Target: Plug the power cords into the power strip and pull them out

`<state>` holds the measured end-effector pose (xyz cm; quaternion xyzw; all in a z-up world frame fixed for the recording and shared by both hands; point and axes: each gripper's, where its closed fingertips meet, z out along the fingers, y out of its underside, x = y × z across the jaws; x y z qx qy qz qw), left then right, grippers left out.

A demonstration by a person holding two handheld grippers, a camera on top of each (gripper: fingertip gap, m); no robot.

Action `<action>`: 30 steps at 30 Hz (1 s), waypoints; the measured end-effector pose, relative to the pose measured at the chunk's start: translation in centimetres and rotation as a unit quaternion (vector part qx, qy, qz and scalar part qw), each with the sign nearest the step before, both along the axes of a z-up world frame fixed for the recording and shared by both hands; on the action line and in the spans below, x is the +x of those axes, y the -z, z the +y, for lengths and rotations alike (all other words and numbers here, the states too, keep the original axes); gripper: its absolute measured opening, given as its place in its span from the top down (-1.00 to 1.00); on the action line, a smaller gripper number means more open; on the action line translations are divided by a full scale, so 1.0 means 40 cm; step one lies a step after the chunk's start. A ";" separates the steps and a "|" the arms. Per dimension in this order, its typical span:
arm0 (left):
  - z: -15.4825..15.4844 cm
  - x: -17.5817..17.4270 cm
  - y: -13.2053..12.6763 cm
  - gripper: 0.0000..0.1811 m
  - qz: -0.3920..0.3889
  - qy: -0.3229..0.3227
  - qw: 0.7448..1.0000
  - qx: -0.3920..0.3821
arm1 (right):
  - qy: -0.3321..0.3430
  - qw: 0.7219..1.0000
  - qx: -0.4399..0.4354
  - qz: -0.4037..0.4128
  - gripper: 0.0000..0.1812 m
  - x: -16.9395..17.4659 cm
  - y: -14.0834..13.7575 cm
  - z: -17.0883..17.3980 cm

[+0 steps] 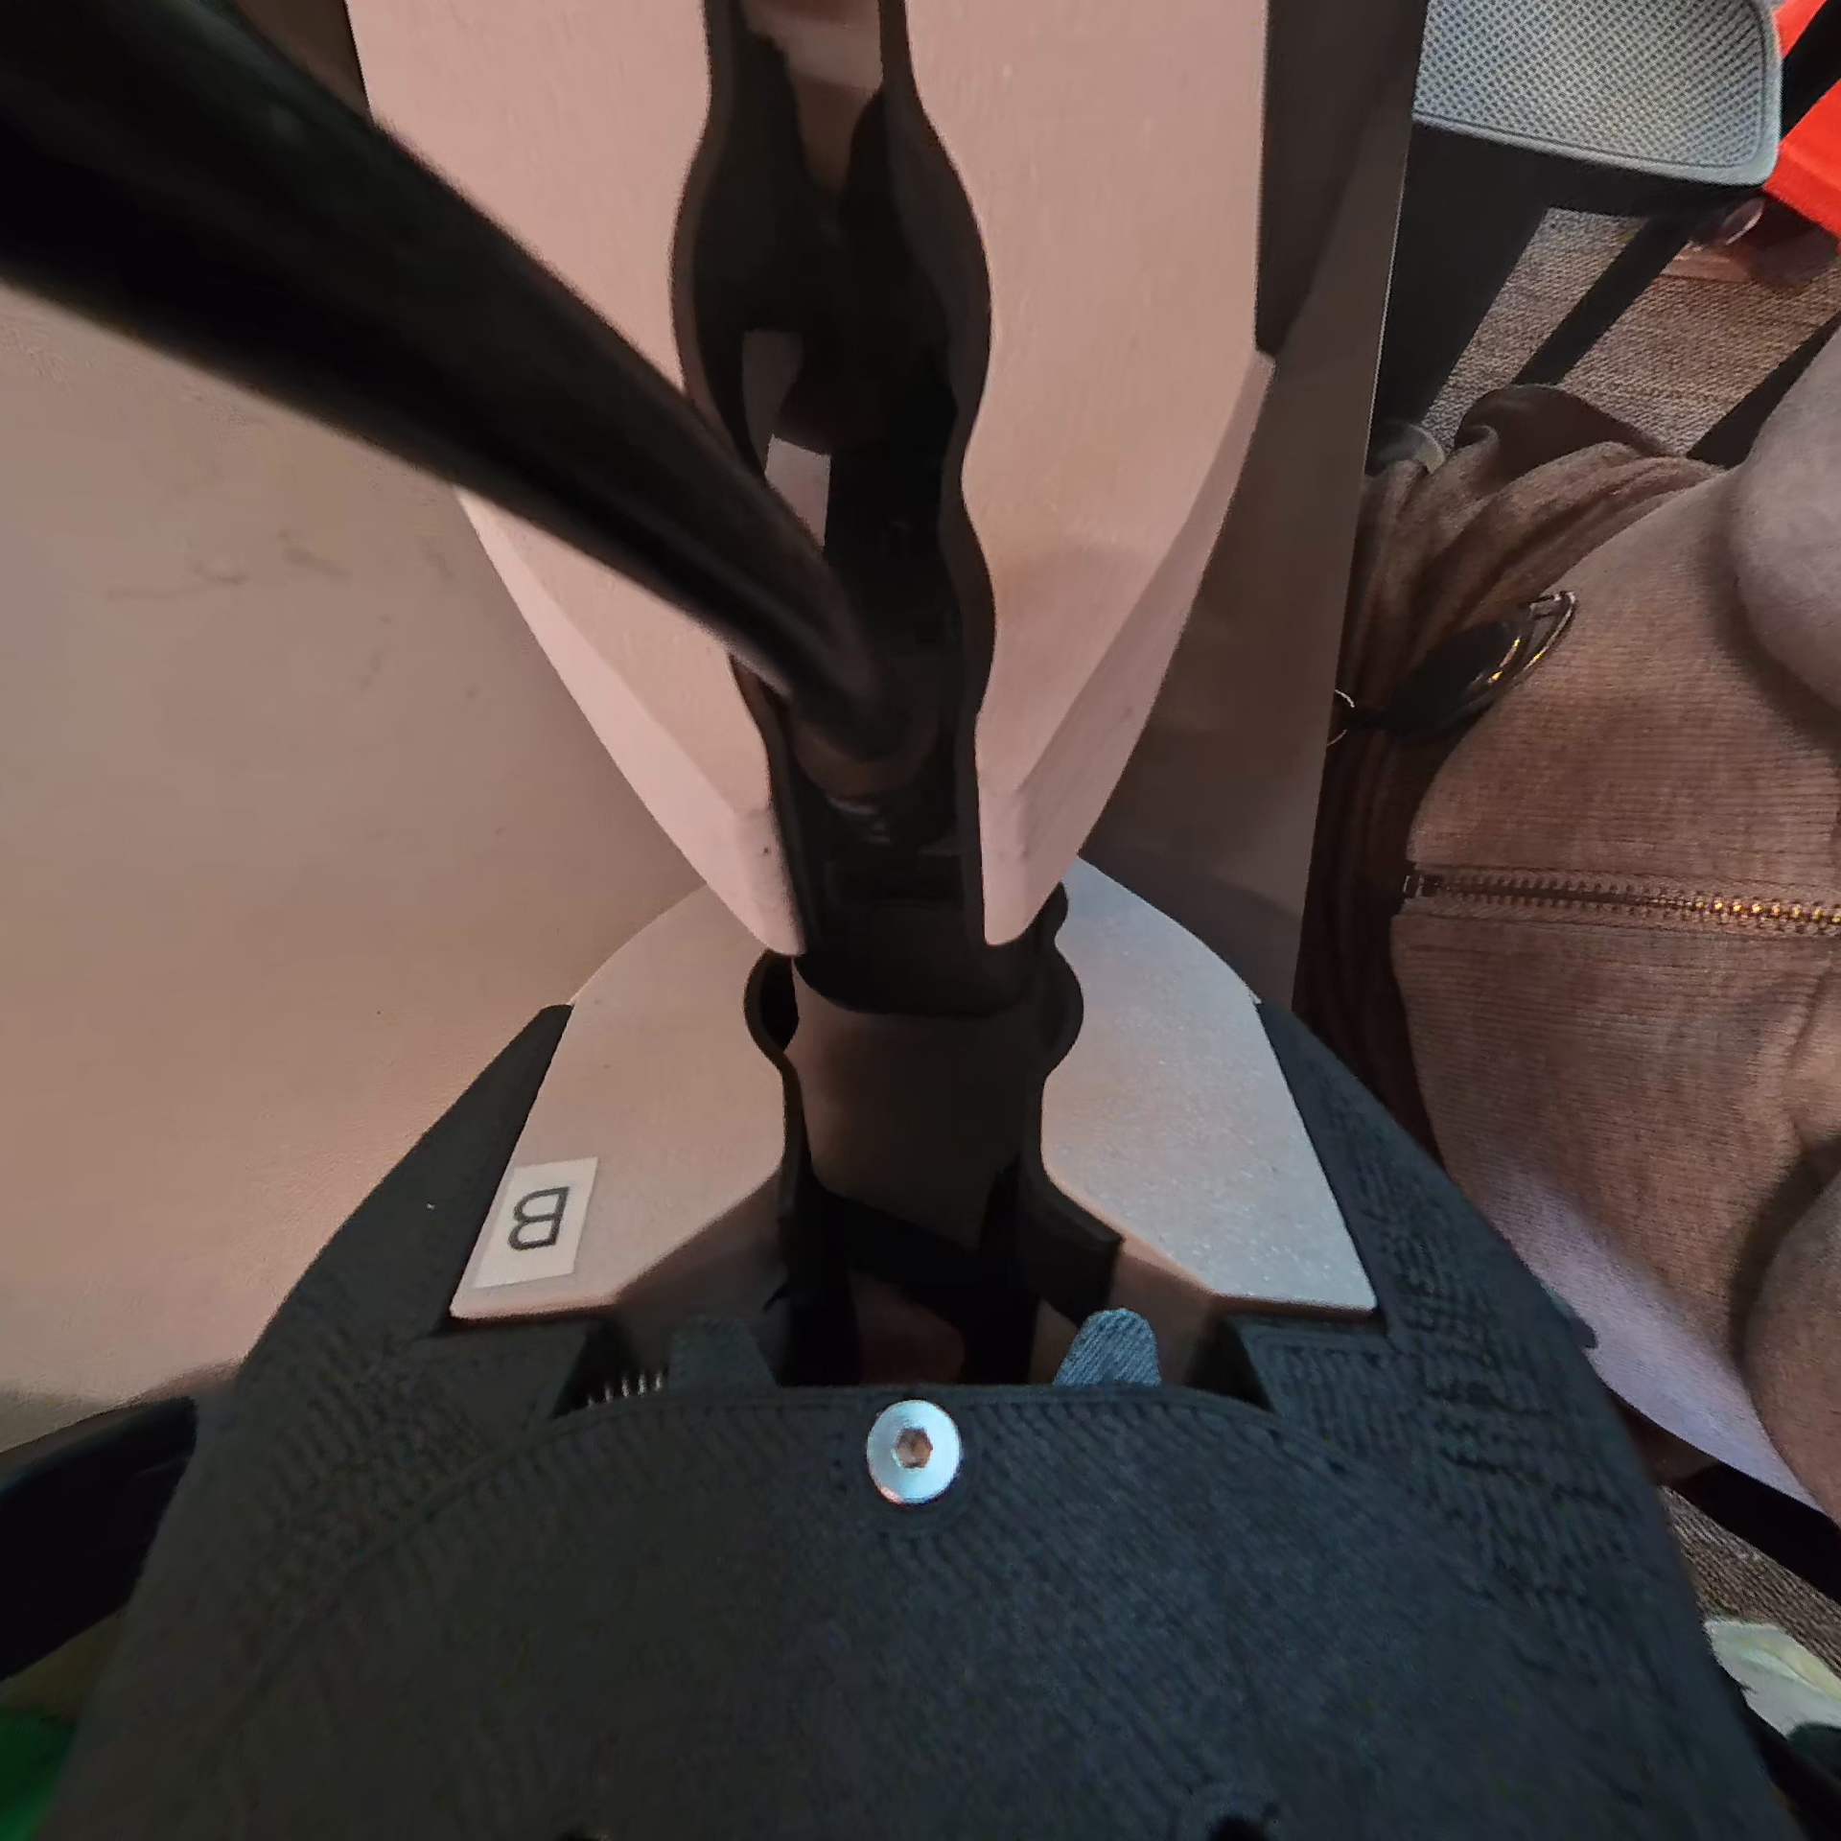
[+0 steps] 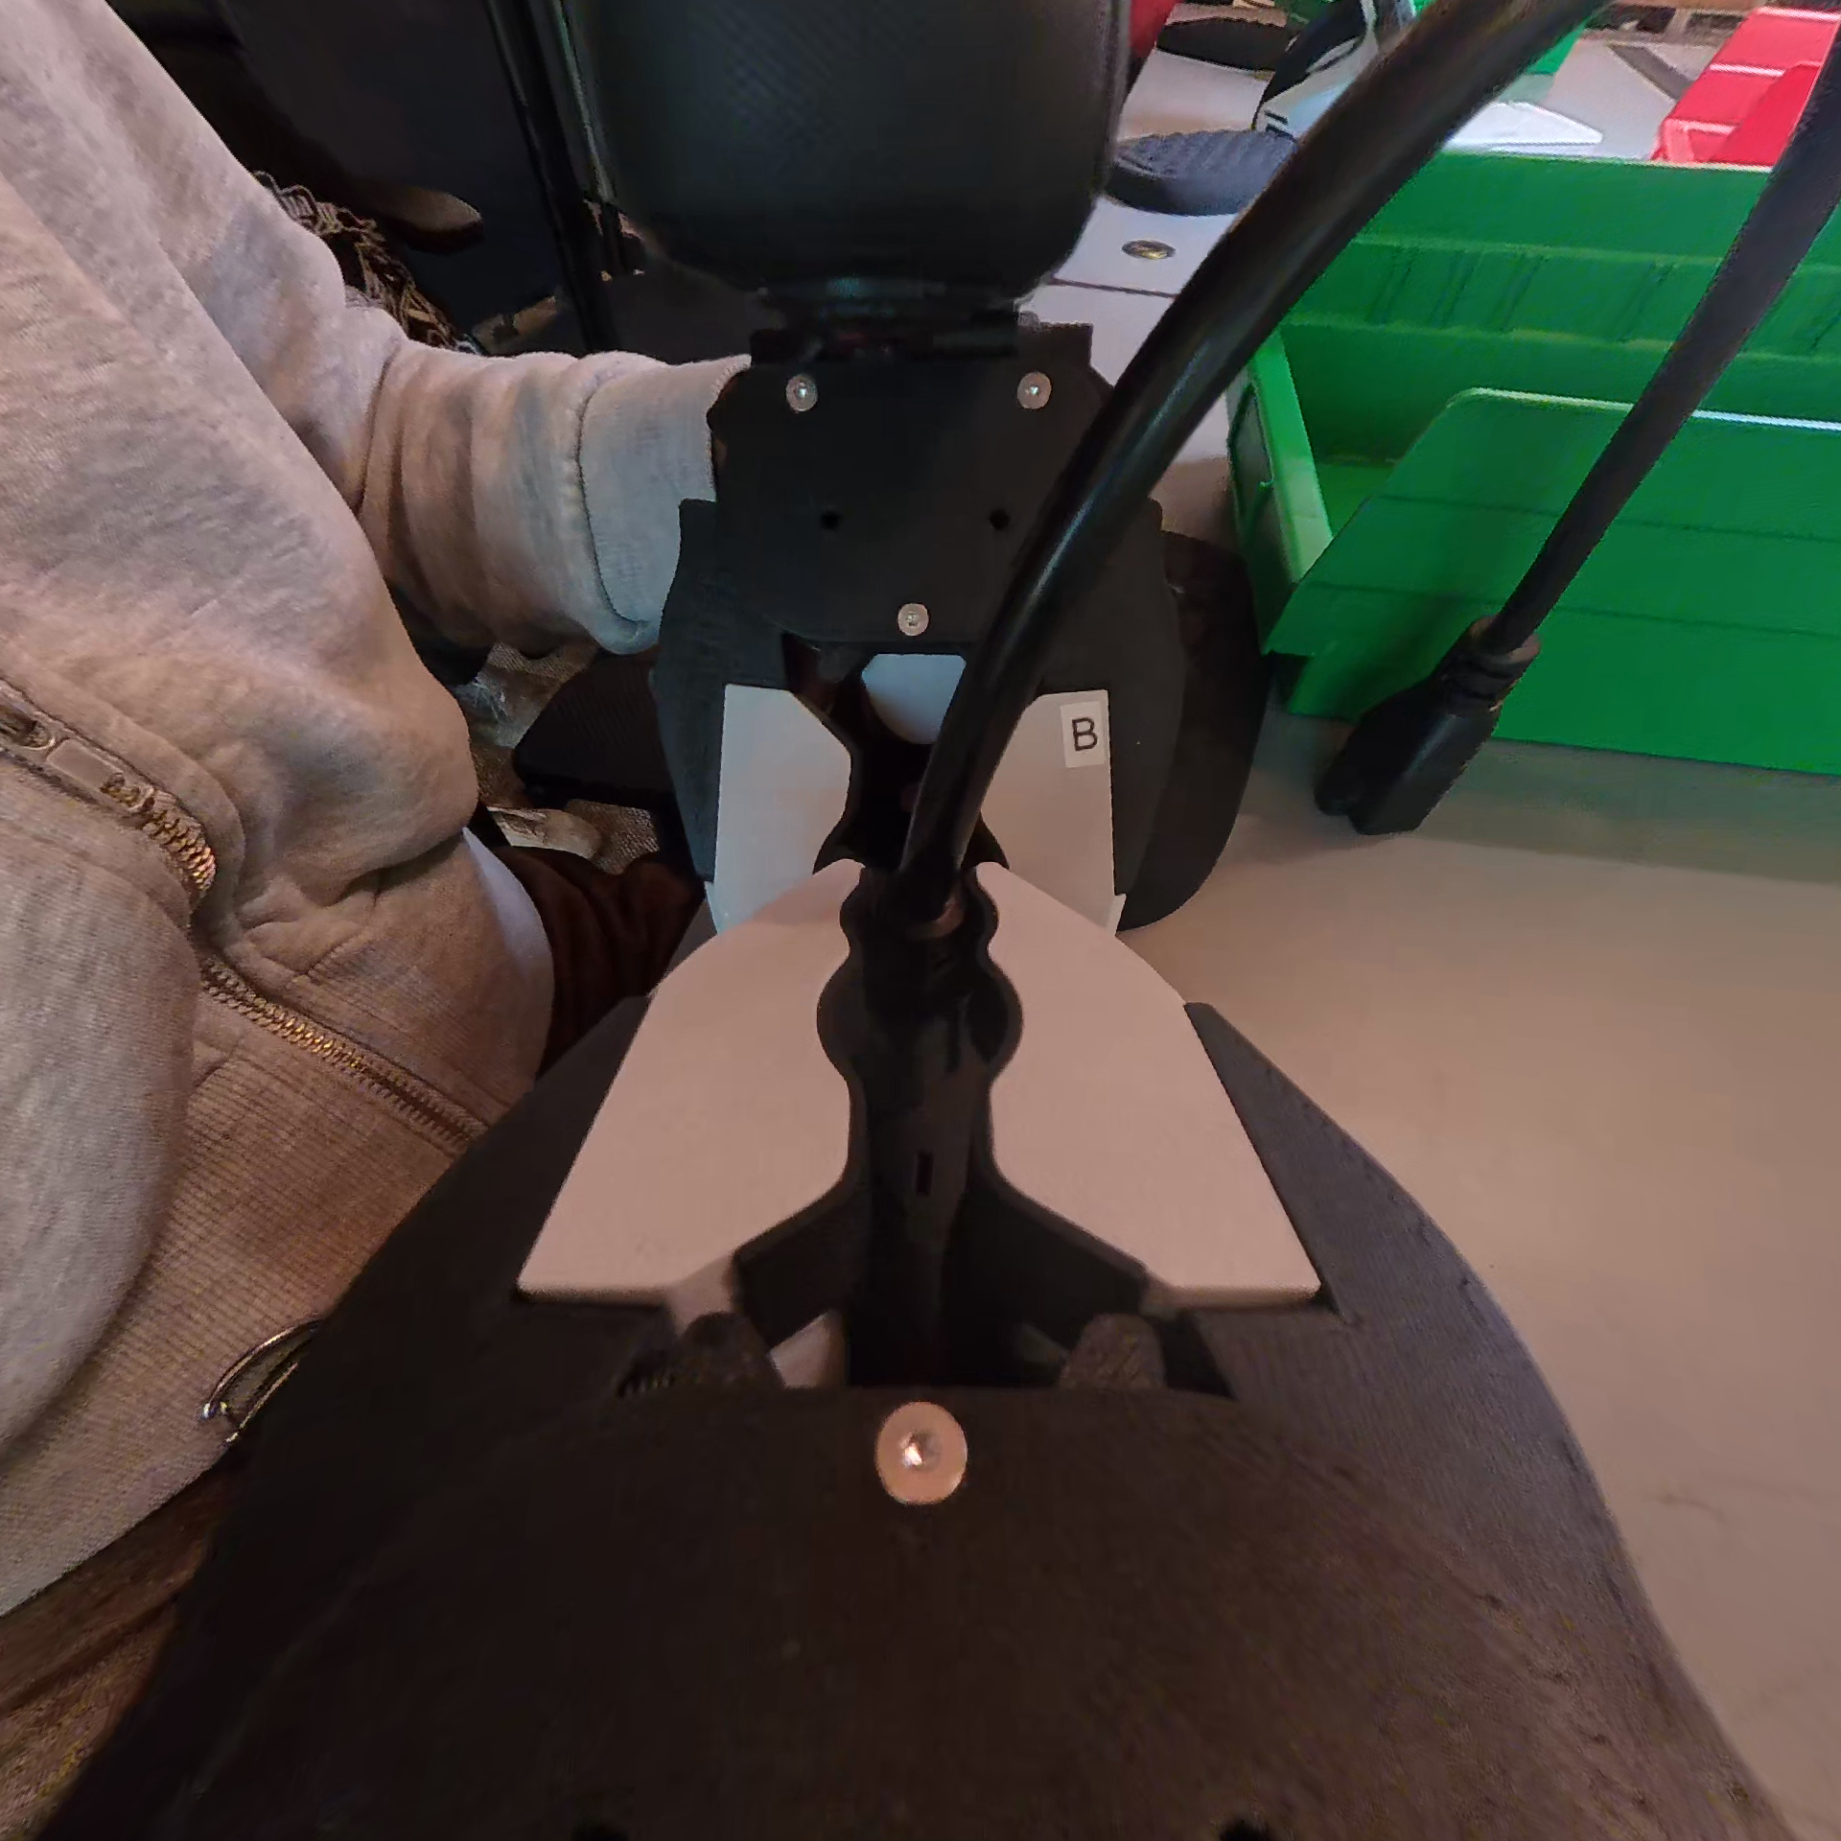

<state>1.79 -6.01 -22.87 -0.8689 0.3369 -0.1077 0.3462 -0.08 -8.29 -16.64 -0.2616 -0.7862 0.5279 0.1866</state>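
Observation:
My two grippers meet tip to tip over the pale table (image 2: 1445,1146). My right gripper (image 2: 917,882) is shut on a black power plug (image 2: 921,1116). Its cord (image 2: 1086,498) arcs up and to the right. In the left wrist view the right gripper's white fingers (image 1: 1096,558) come down from the top with the plug (image 1: 897,847) and its cord (image 1: 398,329). My left gripper (image 1: 921,1006) is closed around the plug's front end (image 1: 926,981). It also shows in the right wrist view (image 2: 897,797). A second black plug (image 2: 1415,742) lies on the table. No power strip is in view.
Green bins (image 2: 1554,558) stand at the back right, with a red bin (image 2: 1753,90) behind them. A person's grey zip jacket (image 2: 199,697) fills the left side, and it also fills the right of the left wrist view (image 1: 1594,897). A chair (image 1: 1594,100) stands beyond the table edge. Spacing between my two grippers at the tips: around 6 cm.

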 end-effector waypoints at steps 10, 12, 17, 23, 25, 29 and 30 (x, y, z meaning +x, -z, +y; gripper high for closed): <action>-0.001 0.000 0.000 0.51 0.001 0.001 1.000 -0.002 | -0.001 1.000 -0.001 0.007 0.82 0.001 -0.002 0.000; -0.001 0.001 -0.002 0.51 -0.002 0.001 1.000 0.000 | -0.002 1.000 -0.006 0.010 0.82 0.002 -0.005 0.001; -0.002 0.004 -0.013 0.51 -0.032 0.003 0.999 0.001 | -0.008 1.000 -0.028 0.009 0.82 0.004 -0.014 0.004; -0.002 0.005 -0.015 0.45 -0.040 0.004 0.999 -0.004 | -0.022 0.999 -0.033 0.006 0.82 0.012 -0.016 0.001; 0.000 0.002 -0.011 0.50 -0.017 0.000 1.000 0.005 | -0.018 0.999 -0.025 0.009 0.82 0.010 -0.013 0.006; 0.000 0.001 0.001 0.50 0.007 0.001 1.000 0.001 | -0.010 1.000 0.006 0.014 0.81 0.008 -0.003 0.004; 0.000 0.001 0.002 0.50 0.004 0.000 1.000 -0.001 | -0.001 1.000 0.016 0.024 0.81 0.007 -0.003 0.006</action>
